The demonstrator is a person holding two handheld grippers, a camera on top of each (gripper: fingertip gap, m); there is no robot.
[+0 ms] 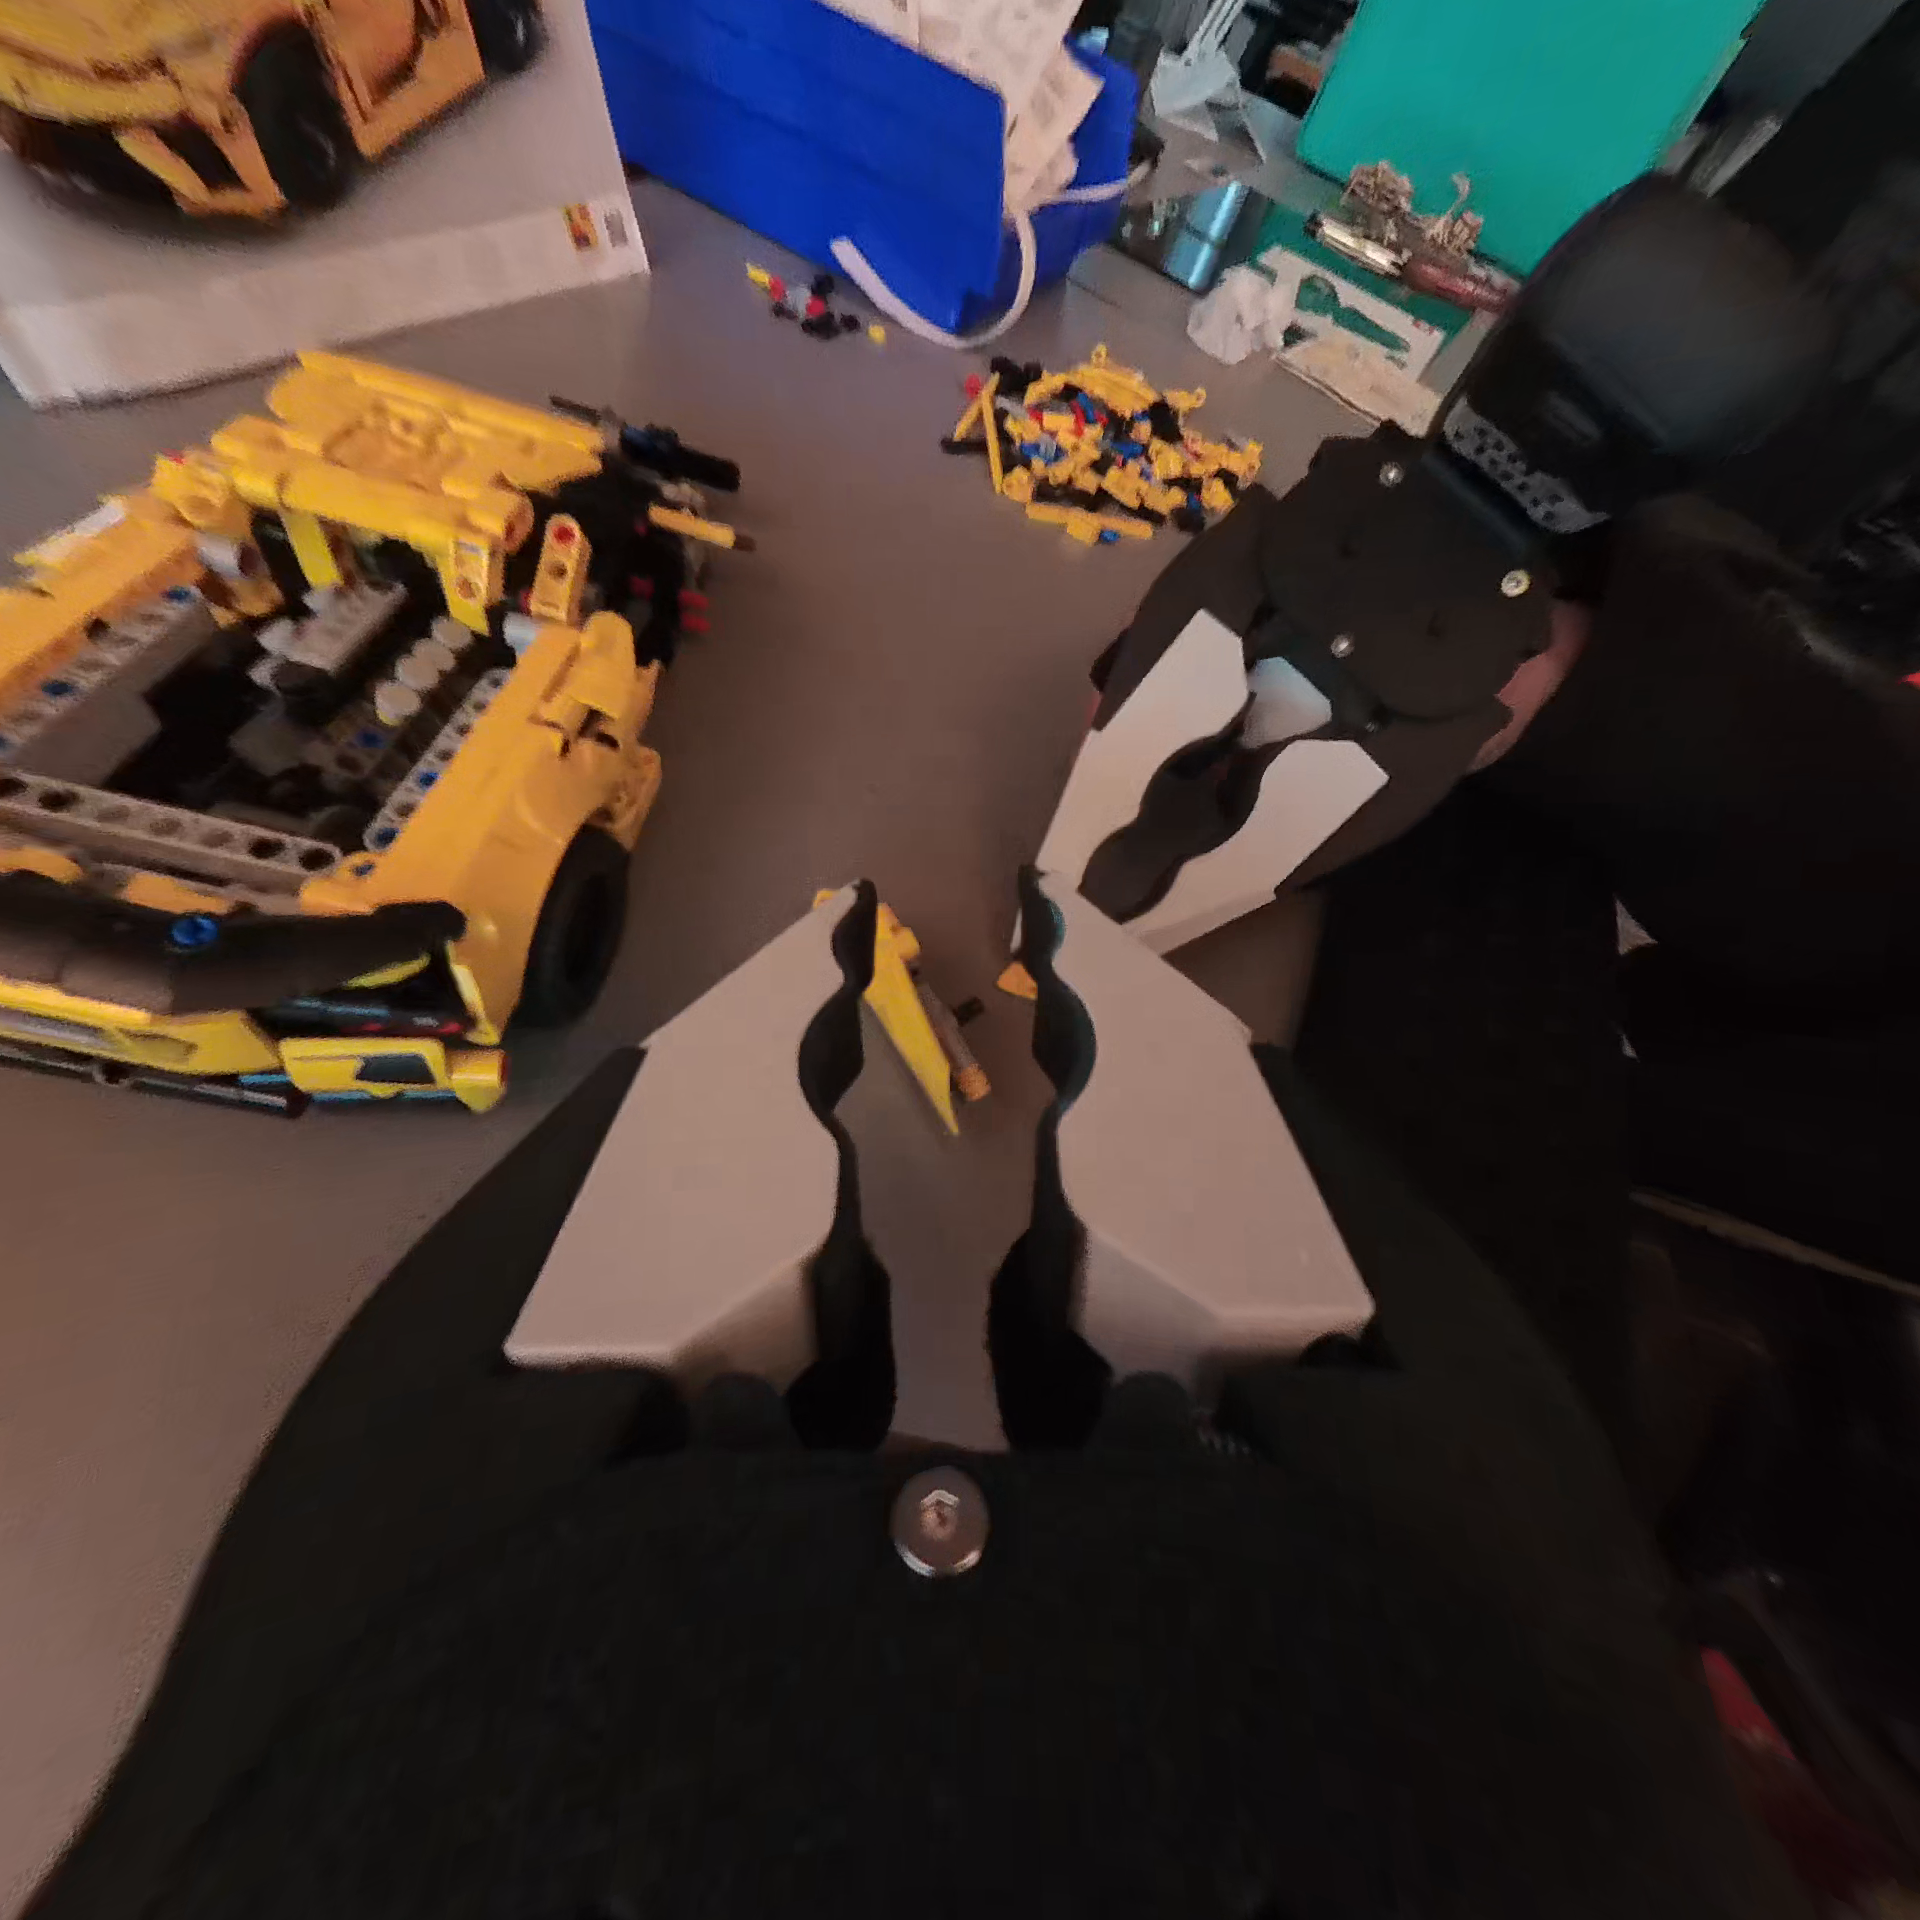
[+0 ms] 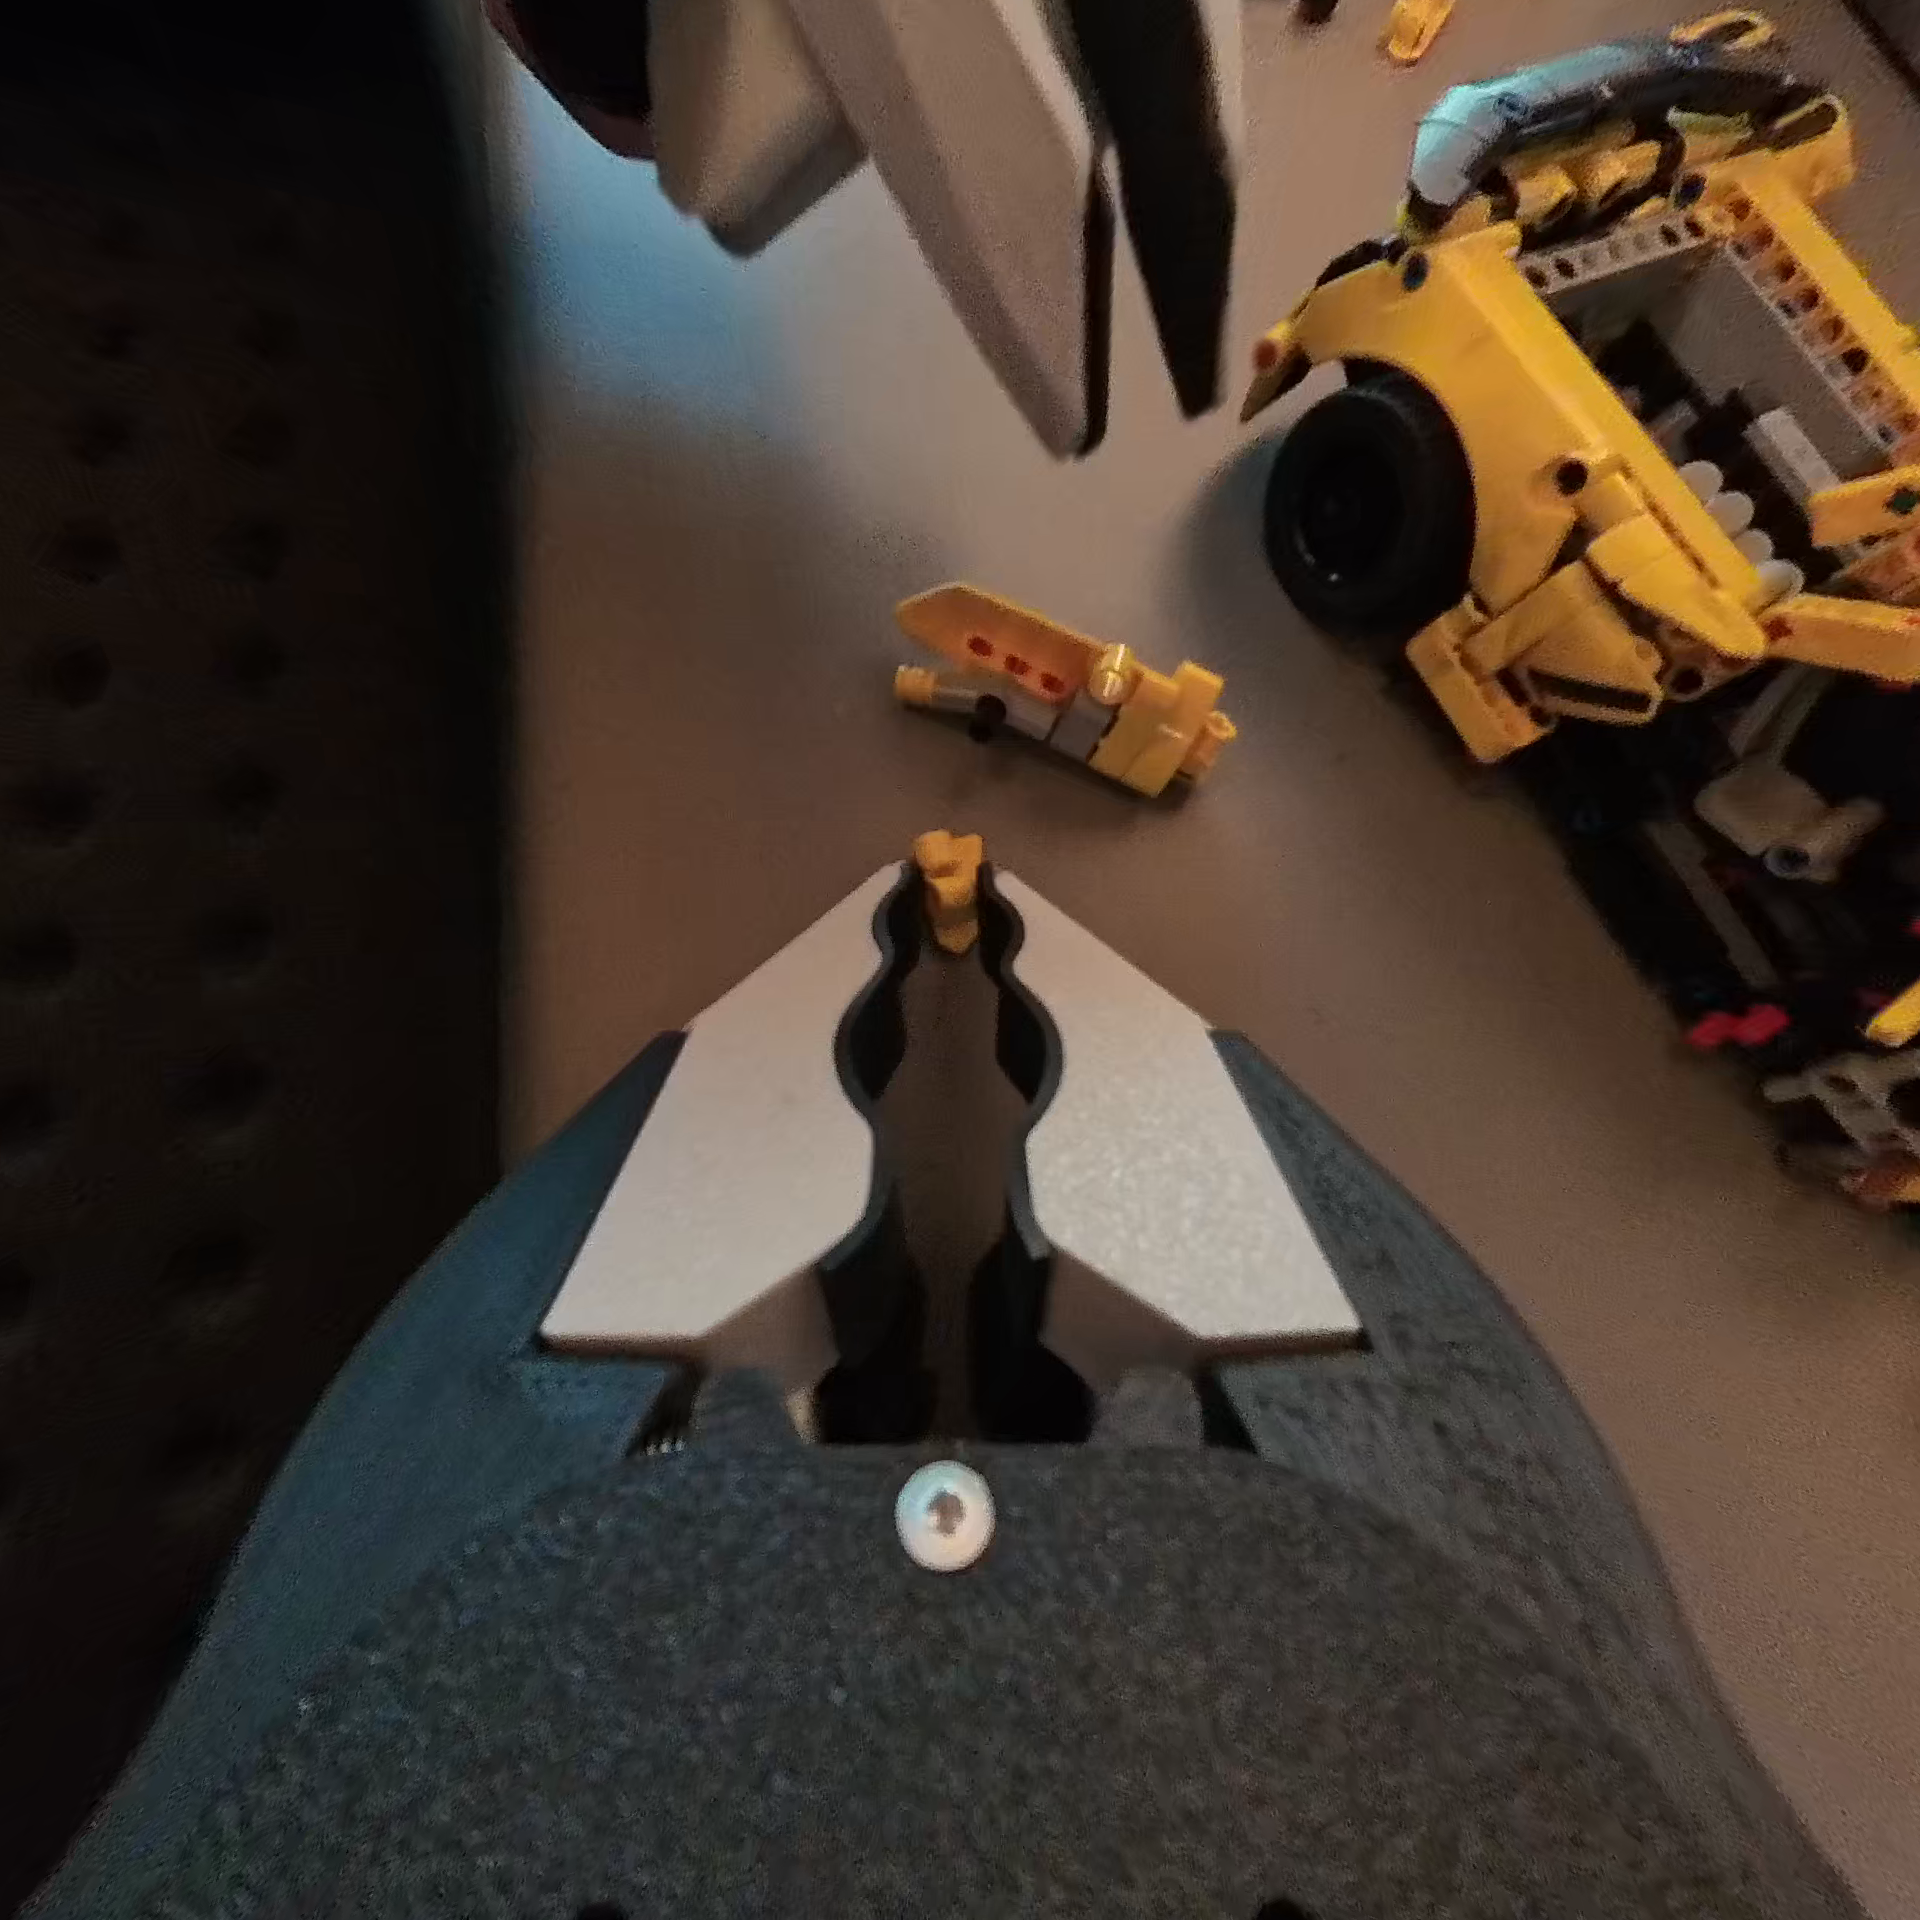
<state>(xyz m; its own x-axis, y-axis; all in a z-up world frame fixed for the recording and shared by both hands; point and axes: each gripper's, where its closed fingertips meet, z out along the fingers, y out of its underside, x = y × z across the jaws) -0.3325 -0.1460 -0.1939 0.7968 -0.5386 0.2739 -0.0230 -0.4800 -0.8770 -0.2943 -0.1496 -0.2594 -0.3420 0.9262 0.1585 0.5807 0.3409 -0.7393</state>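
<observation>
My left gripper (image 1: 945,899) is open and hovers low over the grey table (image 1: 894,644). A small yellow brick sub-assembly (image 1: 920,1013) with a grey and black pin lies on the table between its fingers. In the right wrist view this sub-assembly (image 2: 1060,691) lies just ahead of my right gripper (image 2: 943,878). The right gripper is shut on a small yellow piece (image 2: 945,888) that sticks out past its tips. The left gripper (image 2: 1132,426) hangs above at the top of that view. The right gripper (image 1: 1117,883) shows close beside the left one's right finger.
A half-built yellow brick car (image 1: 343,707) stands to the left, its black wheel (image 2: 1361,509) near the sub-assembly. A pile of loose yellow, black and blue pieces (image 1: 1112,457) lies farther back, with a blue bag (image 1: 862,156) and a white box showing a car picture (image 1: 312,208) behind. Some 8 cm of space lies between my two pairs of fingers.
</observation>
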